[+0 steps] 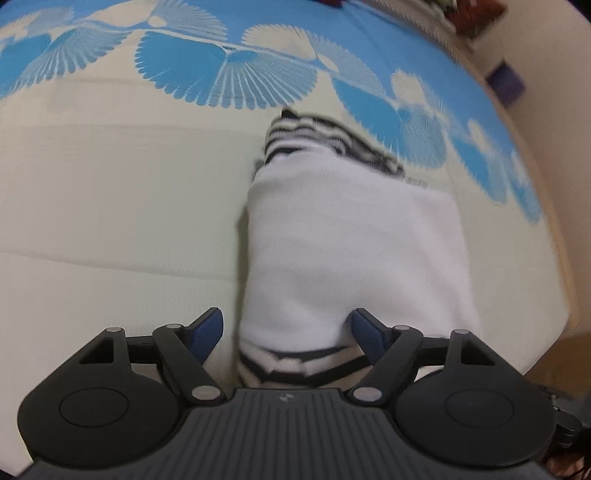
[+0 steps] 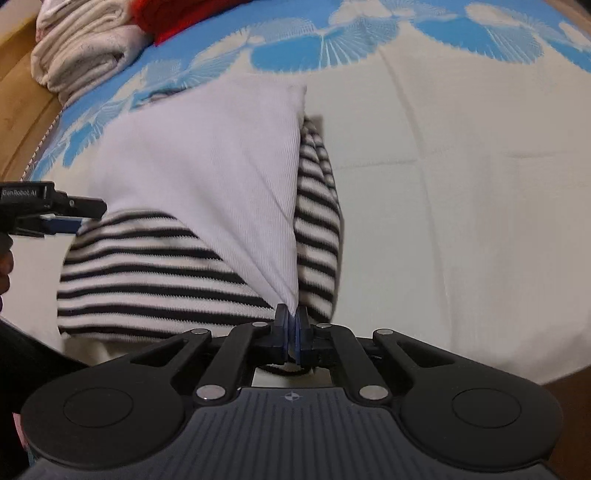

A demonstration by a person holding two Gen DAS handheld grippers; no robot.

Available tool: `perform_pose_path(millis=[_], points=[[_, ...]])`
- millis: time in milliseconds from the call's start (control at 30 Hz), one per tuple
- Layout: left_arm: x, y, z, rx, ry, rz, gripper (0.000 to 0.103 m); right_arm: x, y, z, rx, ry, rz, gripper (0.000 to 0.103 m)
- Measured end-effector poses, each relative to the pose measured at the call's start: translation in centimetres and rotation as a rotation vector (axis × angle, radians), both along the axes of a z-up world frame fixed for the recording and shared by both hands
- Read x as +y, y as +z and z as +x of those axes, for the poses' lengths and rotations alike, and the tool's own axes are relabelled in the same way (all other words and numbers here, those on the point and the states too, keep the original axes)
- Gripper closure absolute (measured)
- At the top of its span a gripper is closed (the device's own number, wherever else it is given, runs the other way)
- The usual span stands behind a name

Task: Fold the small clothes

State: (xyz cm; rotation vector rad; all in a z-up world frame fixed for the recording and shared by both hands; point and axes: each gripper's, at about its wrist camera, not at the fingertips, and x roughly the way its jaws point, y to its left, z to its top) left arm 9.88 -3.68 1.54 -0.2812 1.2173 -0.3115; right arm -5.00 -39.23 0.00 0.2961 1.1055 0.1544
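White garment with black-and-white striped sleeves is lying partly folded on the bedsheet, filling centre-left of the right wrist view. Plain white panel is running from upper centre down to a narrow point at lower centre. One striped sleeve is spreading across lower left of frame, the other striped sleeve is bunching along the panel's right edge. In the left wrist view the same garment is sitting centre-right, white body up the middle, stripes showing at its top end and at the bottom near the tool.

Right gripper is sitting bottom centre of its view, blue pads pressed tight together, pinching the white panel's lower tip.

Left gripper is sitting bottom centre of its view, fingers spread wide, striped hem lying between them; right finger is touching or overlapping the fabric edge, left finger is off the cloth, nothing clamped. It is also showing at the left edge of the right wrist view, just beside the left sleeve.

Bedsheet is cream with a blue fan pattern across the top of both views. Folded off-white cloth stack is lying in the upper left of the right wrist view, red fabric beside it. Wooden bed frame is running along the left edge.
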Motion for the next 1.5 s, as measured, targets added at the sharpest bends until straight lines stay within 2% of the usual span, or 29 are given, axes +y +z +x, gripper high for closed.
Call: perform_pose_path(millis=[100, 133, 167, 200, 233, 300, 367, 433, 533, 667, 700, 767, 800, 833, 900, 933, 1000, 1100, 1200, 1300, 1333, 1400, 1467, 1500], points=[[1.6, -1.0, 0.6, 0.014, 0.059, -0.093, 0.021, -1.1, 2.2, 0.2, -0.136, -0.104, 0.023, 0.096], [1.9, -1.5, 0.8, 0.034, 0.073, -0.116, 0.021, -1.5, 2.7, 0.3, -0.168, -0.14, 0.043, 0.082], [1.9, -1.7, 1.2, 0.047, 0.083, -0.135, 0.021, -2.0, 3.1, 0.5, -0.198, -0.183, 0.08, 0.073], [1.9, -1.9, 1.3, 0.047, 0.08, -0.154, 0.021, -2.1, 3.2, 0.7, -0.208, -0.205, 0.108, 0.059], [1.7, -2.0, 1.4, 0.038, 0.065, -0.164, 0.021, -2.2, 3.1, 1.2, -0.208, -0.219, 0.134, 0.049], [1.6, -2.3, 1.5, 0.02, 0.042, -0.176, 0.021, -1.4, 2.5, 2.4, -0.176, -0.205, 0.161, 0.047], [1.8, -3.1, 1.6, 0.045, 0.062, -0.195, 0.019, -0.5, 1.6, 3.7, -0.127, -0.165, 0.157, 0.047], [1.8, -3.6, 1.7, 0.065, 0.077, -0.22, 0.019, 0.7, 0.5, 4.7, -0.08, -0.132, 0.095, 0.047], [1.2, -4.2, 2.4, 0.067, 0.06, -0.233, 0.017, 1.3, -0.9, 5.6, -0.024, -0.145, 0.048, 0.05], [0.6, -5.7, 3.7, 0.095, 0.053, -0.274, 0.016, 1.2, -1.1, 5.6, -0.037, -0.169, 0.06, 0.062], [0.5, -6.0, 4.0, 0.096, 0.058, -0.287, 0.016, 1.3, -1.2, 5.4, -0.038, -0.164, 0.063, 0.071], [0.2, -6.2, 4.3, 0.079, 0.06, -0.292, 0.019, 1.5, -1.1, 5.1, -0.05, -0.154, 0.059, 0.08], [-0.1, -6.0, 4.4, 0.065, 0.053, -0.282, 0.024, 1.6, -1.1, 5.3, -0.055, -0.152, 0.058, 0.085], [-0.3, -5.8, 4.4, 0.052, 0.042, -0.265, 0.036, 1.6, -1.0, 5.1, -0.057, -0.155, 0.058, 0.088], [-0.7, -4.6, 4.4, 0.019, 0.008, -0.241, 0.051, 1.6, -0.9, 5.2, -0.058, -0.169, 0.054, 0.089], [-1.0, -3.7, 4.5, -0.001, -0.016, -0.232, 0.057, 1.8, -0.8, 5.3, -0.055, -0.175, 0.046, 0.091], [-1.1, -1.3, 4.6, -0.059, -0.07, -0.213, 0.059, 2.3, -0.5, 5.5, -0.056, -0.192, 0.029, 0.092], [-1.6, 3.2, 4.8, -0.208, -0.178, -0.129, 0.06, 2.9, -0.2, 6.3, -0.062, -0.227, 0.042, 0.095], [-0.6, 6.0, 6.2, -0.281, -0.207, -0.091, 0.06, 4.4, 0.3, 8.0, -0.093, -0.228, 0.048, 0.097], [1.4, 7.4, 8.7, -0.337, -0.204, -0.036, 0.058, 6.3, 1.1, 10.4, -0.136, -0.215, 0.062, 0.098], [2.5, 7.3, 9.7, -0.34, -0.181, -0.026, 0.05, 7.0, 1.4, 11.3, -0.154, -0.211, 0.068, 0.098], [5.1, 6.9, 11.1, -0.319, -0.07, 0.035, 0.042, 8.4, 2.1, 13.1, -0.186, -0.195, 0.072, 0.099], [7.1, 6.8, 11.1, -0.278, 0.02, 0.11, 0.042, 9.9, 2.4, 15.0, -0.205, -0.163, 0.04, 0.099], [7.5, 6.5, 10.6, -0.247, 0.02, 0.132, 0.042, 10.6, 2.2, 16.0, -0.202, -0.149, 0.011, 0.099]])
